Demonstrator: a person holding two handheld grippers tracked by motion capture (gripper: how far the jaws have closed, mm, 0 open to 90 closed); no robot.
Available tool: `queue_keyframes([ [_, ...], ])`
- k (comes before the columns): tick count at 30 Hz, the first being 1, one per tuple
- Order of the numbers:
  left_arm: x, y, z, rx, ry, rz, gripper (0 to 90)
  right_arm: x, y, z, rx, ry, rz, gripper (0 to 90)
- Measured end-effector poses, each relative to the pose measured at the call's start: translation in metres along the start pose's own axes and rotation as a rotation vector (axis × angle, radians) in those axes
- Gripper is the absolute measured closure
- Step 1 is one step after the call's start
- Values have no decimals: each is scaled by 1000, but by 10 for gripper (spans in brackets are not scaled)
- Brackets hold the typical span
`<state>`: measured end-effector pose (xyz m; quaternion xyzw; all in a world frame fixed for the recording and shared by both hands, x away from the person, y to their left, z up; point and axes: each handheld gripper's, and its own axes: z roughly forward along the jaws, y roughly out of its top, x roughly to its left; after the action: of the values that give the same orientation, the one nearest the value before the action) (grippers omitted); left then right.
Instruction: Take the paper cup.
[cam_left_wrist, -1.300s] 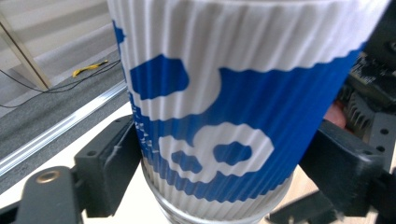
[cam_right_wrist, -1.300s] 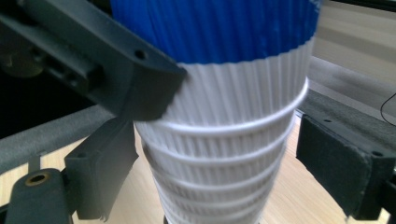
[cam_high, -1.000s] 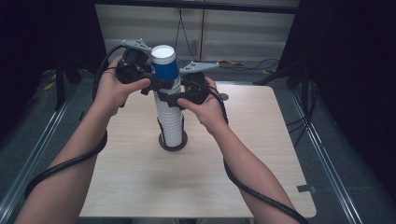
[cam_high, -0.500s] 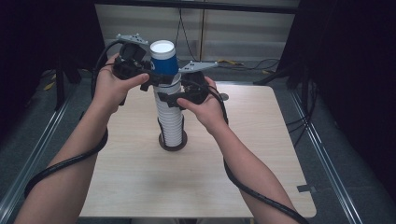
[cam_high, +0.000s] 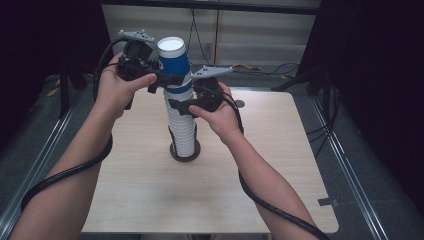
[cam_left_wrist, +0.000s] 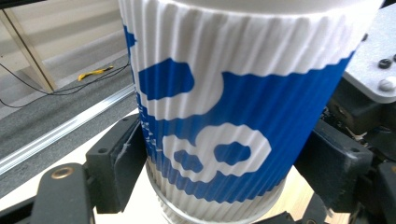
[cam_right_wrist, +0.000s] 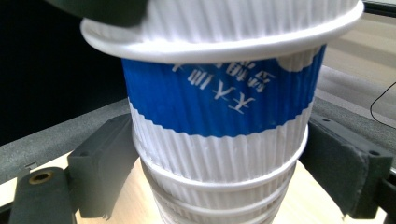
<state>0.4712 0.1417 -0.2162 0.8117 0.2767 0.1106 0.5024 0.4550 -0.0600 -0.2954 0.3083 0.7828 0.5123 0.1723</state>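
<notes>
A tall stack of white ribbed paper cups (cam_high: 183, 131) stands on a dark round base (cam_high: 185, 150) near the middle of the pale wooden bench (cam_high: 150, 190); the topmost blue-and-white ribbed paper cup (cam_high: 174, 62) sits at its twelve o'clock end, raised a little out of the nest. The left hand-held gripper (cam_high: 162, 80) reaches in from nine o'clock and its jaws press both sides of this top cup's blue band, as the left gripper view confirms (cam_left_wrist: 219, 116); the right hand-held gripper (cam_high: 181, 106) comes from three o'clock, lower down, its jaws flanking the cup beneath (cam_right_wrist: 219, 140), apparently touching its white ribs, though how firmly I cannot tell.

Judging by the material, these cups are very light and thin-walled; they crush readily under a hard squeeze; the ribbing gives fair friction, so a gentle grip should do. Nested cups tend to cling, so the stack is best steadied just under the rolled rim (cam_right_wrist: 224, 39) while the top cup is taken mid-wall; the tall stack looks prone to toppling if pulled sideways.
</notes>
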Motion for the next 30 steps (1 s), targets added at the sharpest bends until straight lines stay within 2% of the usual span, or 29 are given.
queue_keyframes([
  [8, -1, 5, -7, -13, 10, -8, 213, 0, 0, 1, -6, -5, -6, 127],
  [30, -6, 12, -16, -64, 14, 6, 225, 1, -2, 0, -12, -6, -11, 128],
])
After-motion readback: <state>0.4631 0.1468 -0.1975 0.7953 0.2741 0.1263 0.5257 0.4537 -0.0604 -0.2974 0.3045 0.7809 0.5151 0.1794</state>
